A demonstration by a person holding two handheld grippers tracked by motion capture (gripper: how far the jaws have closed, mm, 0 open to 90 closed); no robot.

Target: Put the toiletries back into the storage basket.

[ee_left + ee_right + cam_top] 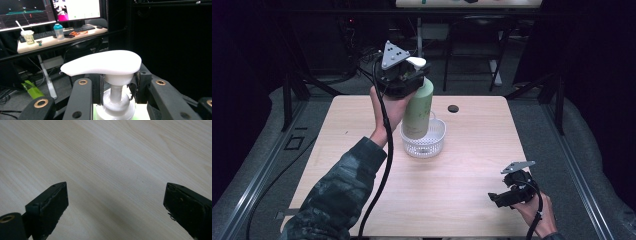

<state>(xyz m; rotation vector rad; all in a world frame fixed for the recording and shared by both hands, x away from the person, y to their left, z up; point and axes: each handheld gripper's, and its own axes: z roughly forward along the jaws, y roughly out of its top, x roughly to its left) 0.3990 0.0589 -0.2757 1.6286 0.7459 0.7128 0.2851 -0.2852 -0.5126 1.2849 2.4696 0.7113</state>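
I have the left gripper (404,80) clamped on the neck of a smooth, pale green plastic pump bottle (418,109), just under its white, rounded pump head (102,62). The bottle is tilted, with its base inside a round white basket (432,142) with perforated walls, which stands on the pale wood-grain table (447,185). My right gripper (504,197) rests low at the table's near right, jaws wide apart with nothing between them.

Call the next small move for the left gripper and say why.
Probably lower it a little. The left gripper is shut on the green pump bottle at its neck, and the bottle hangs tilted with its base just inside the white basket, seemingly not yet resting there.
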